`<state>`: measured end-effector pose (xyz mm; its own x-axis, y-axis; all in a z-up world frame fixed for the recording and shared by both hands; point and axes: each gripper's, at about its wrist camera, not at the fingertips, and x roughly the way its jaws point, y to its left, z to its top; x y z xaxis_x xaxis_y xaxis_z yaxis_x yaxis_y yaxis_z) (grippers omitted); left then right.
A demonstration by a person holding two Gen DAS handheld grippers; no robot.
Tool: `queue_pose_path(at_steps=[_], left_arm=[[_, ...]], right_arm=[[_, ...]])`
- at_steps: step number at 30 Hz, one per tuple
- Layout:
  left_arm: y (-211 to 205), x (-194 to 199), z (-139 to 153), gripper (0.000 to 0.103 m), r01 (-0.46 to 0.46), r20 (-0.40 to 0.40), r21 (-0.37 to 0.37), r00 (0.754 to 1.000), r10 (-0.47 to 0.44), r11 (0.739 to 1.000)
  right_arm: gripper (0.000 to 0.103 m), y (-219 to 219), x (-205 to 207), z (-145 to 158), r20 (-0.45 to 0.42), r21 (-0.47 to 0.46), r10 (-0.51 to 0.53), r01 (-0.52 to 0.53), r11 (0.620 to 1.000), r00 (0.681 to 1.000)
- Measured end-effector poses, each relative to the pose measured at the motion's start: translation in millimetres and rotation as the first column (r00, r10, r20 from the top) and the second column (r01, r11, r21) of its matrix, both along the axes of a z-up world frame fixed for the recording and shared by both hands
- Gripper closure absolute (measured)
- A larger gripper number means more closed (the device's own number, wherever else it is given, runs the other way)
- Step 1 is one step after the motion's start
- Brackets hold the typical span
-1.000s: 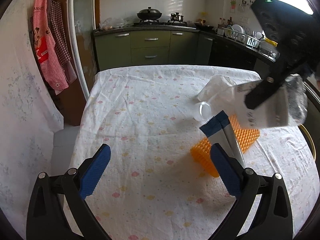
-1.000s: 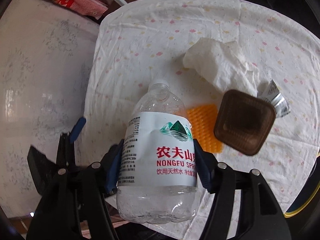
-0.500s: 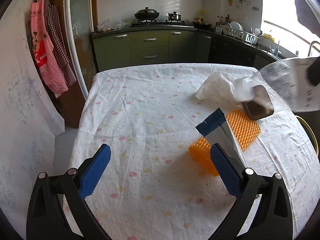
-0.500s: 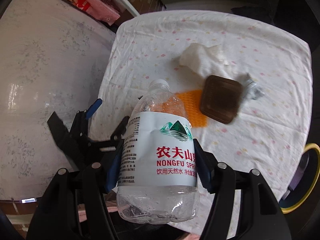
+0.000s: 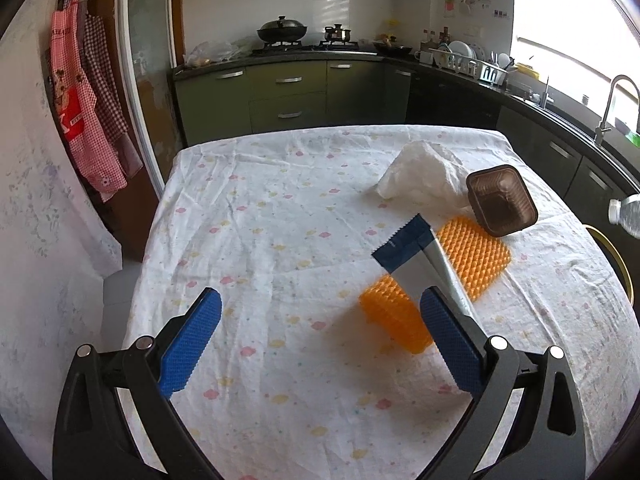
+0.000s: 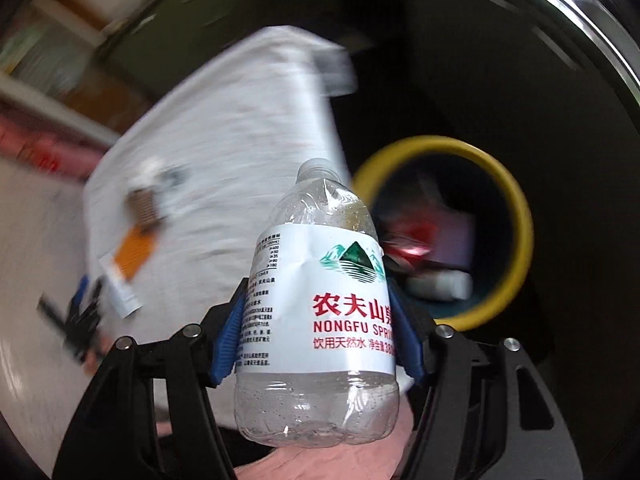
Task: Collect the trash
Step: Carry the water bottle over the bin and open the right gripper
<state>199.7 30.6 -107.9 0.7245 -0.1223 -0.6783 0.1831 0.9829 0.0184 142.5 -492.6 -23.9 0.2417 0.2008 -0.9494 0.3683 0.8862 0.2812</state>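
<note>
My right gripper (image 6: 320,332) is shut on a clear empty water bottle (image 6: 316,400) with a white label, its blue pads pressing on both sides. The bottle hangs off the table's side, just left of a yellow-rimmed bin (image 6: 524,216) that holds trash. In the left wrist view only the bottle's cap end (image 5: 624,212) shows at the right edge. My left gripper (image 5: 320,340) stands open over the table with nothing between its pads. A blue and silver wrapper (image 5: 412,256) rises by its right finger (image 5: 452,344), lower end hidden.
On the flowered tablecloth (image 5: 260,220) lie an orange spiky mat (image 5: 476,256), a brown plastic tray (image 5: 500,204) and a crumpled white tissue (image 5: 420,176). The bin's rim (image 5: 618,264) shows beyond the table's right edge. Kitchen cabinets stand behind. A hand (image 6: 320,464) shows below the bottle.
My right gripper has swung the bottle from above the table out past its right side to the yellow bin, and its view has turned. The left gripper has stayed where it was.
</note>
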Motion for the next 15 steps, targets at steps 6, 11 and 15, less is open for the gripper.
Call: queue_pose_path(at_steps=[6,11,15], left_arm=[[-9.6,-4.5,7.2,0.005,-0.011,0.023,0.04,1.0,0.01,0.999],[-19.5,-12.7,19.2,0.005,-0.002,0.024,0.059,1.0,0.001,0.998],[-32.1,-20.9,27.5,0.005,0.014,0.024,0.076,1.0,-0.015,0.997]], right_arm=[[0.042,-54.4,-7.7,-59.5,-0.031,-0.063,-0.125,0.123,0.99,0.992],[0.042,-60.5,1.4,-99.1,-0.042,-0.102,-0.143,0.138,0.985,0.989],[0.041,-62.0,5.5,-116.5,0.006,-0.201,-0.161,0.158,0.967,0.987]])
